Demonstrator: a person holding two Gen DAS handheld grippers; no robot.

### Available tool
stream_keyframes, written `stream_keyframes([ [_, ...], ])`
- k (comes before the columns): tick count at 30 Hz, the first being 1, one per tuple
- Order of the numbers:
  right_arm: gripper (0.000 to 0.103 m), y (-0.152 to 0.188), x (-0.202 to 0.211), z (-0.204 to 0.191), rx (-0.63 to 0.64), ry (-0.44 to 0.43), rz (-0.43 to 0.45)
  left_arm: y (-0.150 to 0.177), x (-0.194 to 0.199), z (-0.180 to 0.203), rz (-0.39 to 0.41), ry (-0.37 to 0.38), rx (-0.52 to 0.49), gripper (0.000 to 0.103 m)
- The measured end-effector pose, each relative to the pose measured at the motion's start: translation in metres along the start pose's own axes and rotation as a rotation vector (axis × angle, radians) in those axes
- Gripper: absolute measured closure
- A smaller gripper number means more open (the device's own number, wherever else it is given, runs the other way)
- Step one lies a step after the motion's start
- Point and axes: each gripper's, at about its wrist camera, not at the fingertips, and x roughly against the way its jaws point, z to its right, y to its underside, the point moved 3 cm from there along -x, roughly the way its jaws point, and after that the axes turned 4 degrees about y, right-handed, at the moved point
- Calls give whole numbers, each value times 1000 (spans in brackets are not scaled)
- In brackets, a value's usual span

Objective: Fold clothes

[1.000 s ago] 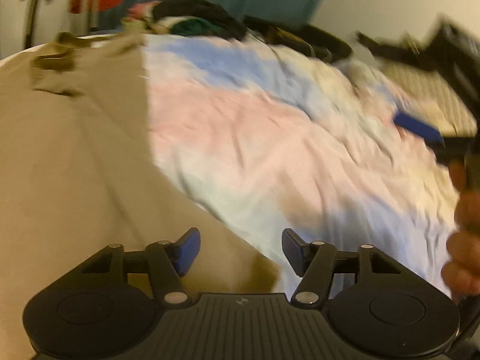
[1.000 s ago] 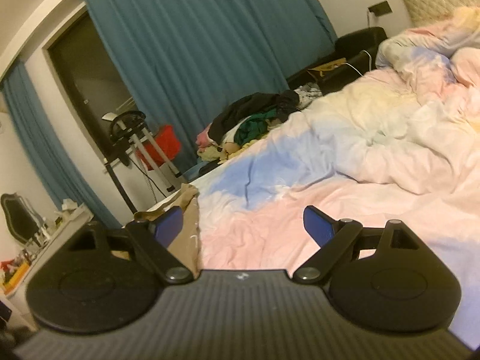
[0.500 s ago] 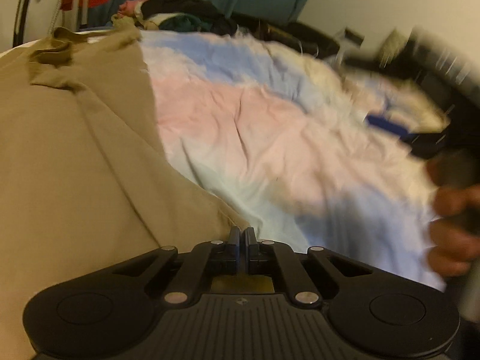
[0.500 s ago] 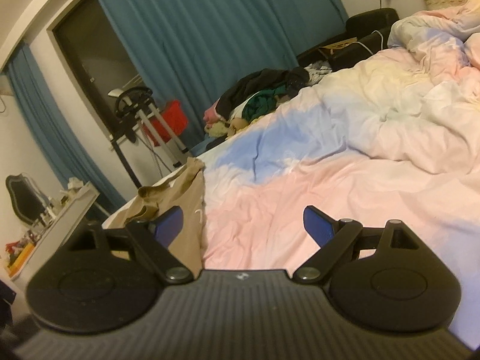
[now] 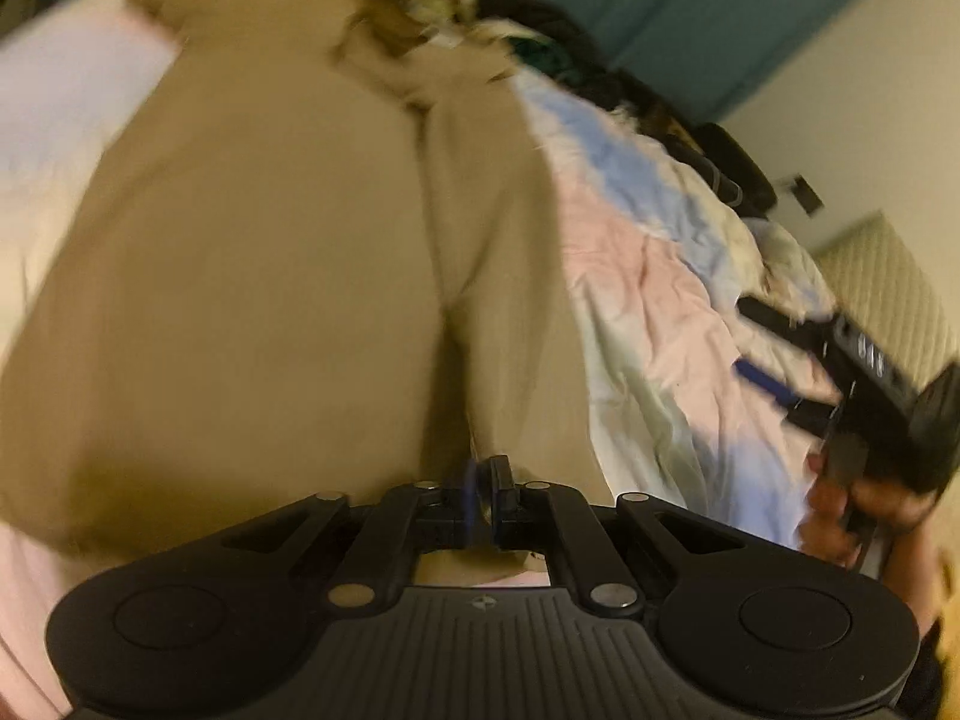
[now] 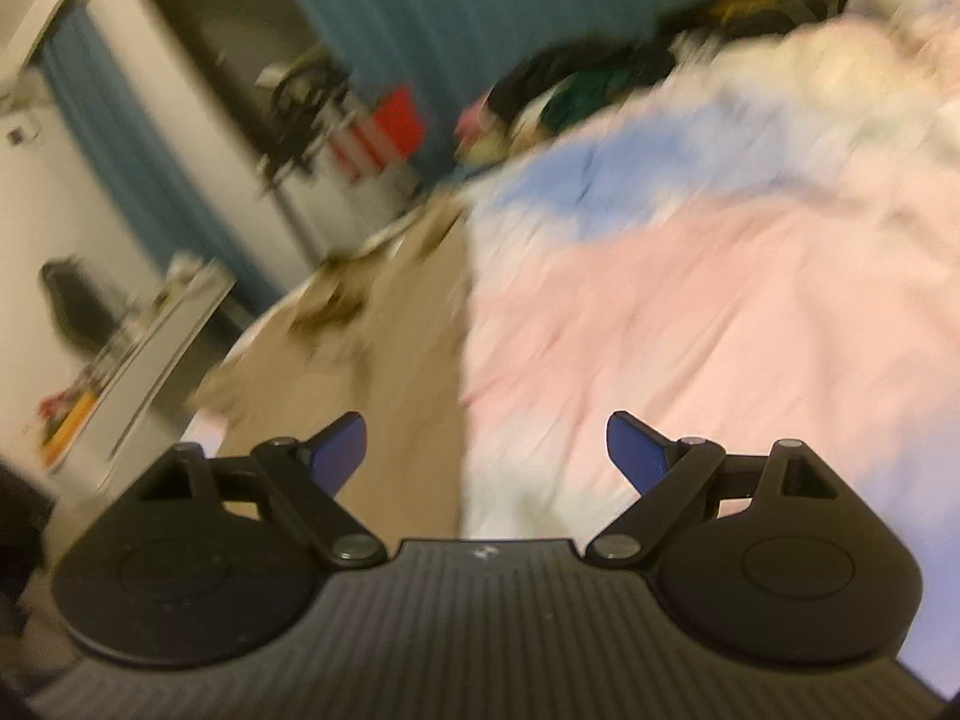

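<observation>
now the left gripper (image 5: pixel 480 483) stays clenched on the tan garment (image 5: pixel 270 270) – its edge lifted off the bed (image 5: pixel 648 300); right gripper (image 6: pixel 486 450) jaws still released.

Garment (image 5: pixel 252 276): plain tan. Duvet (image 6: pixel 720 276): pastel pink, blue, white patches. Curtain (image 6: pixel 480 6): teal. Gripper pads (image 6: pixel 630 450): blue.

**Counting the Things**

There is one tan garment (image 5: pixel 252 276) and one big bed cover (image 6: pixel 690 312) in pink, blue and white. There are two grippers: the left gripper (image 5: pixel 485 483) and the right gripper (image 6: pixel 486 450). One hand (image 5: pixel 864 510) shows. There is one pile of clothes (image 6: pixel 564 90) (too blurry to count them) and one red box (image 6: pixel 396 120).
</observation>
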Motion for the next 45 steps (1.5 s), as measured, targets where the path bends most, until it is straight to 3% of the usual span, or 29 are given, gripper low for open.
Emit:
stream_keyframes([
  [2,15,17,-12,-7,-25,-65,-87,-4,-7,-6,6,8,36,80],
  [4,17,37,-26,-10,-52,-88,-183,-10,-11,-10,6,-1,51,57],
  [6,26,55,-40,-11,-70,-85,-272,-13,-17,-13,2,2,59,54],
  [11,28,77,-56,-11,-71,-34,-357,-4,-45,-14,-76,60,96,53],
  [14,29,83,-50,-15,-84,-79,-387,0,-55,-9,-99,95,78,58],
  [16,32,90,-43,-20,-64,-83,-401,3,-56,-4,-90,112,39,82],
  [17,32,92,-41,-24,-43,-84,-411,5,-55,-1,-84,116,21,87],
  [19,46,96,-39,-30,6,-65,-431,8,-52,0,-69,110,18,95],
  [21,82,96,-36,-35,60,17,-426,12,-47,0,-49,84,5,97],
  [24,92,94,-25,-35,64,55,-422,20,-37,-1,-39,21,-15,99],
  [30,91,99,-13,-40,148,114,-404,29,-26,3,-27,-73,-86,101],
  [32,89,94,-4,-44,171,113,-360,27,-17,12,1,-101,-145,96],
  [35,88,82,14,-48,175,92,-275,16,3,27,73,-118,-207,65],
  [37,80,72,22,-52,180,73,-218,7,19,37,133,-136,-252,38],
  [39,42,60,24,-58,204,64,-164,-5,34,50,203,-165,-297,27],
  [41,25,48,24,-65,240,64,-110,-20,46,63,269,-199,-339,20],
  [45,25,20,10,-85,289,44,-34,-48,62,77,366,-225,-370,6],
])
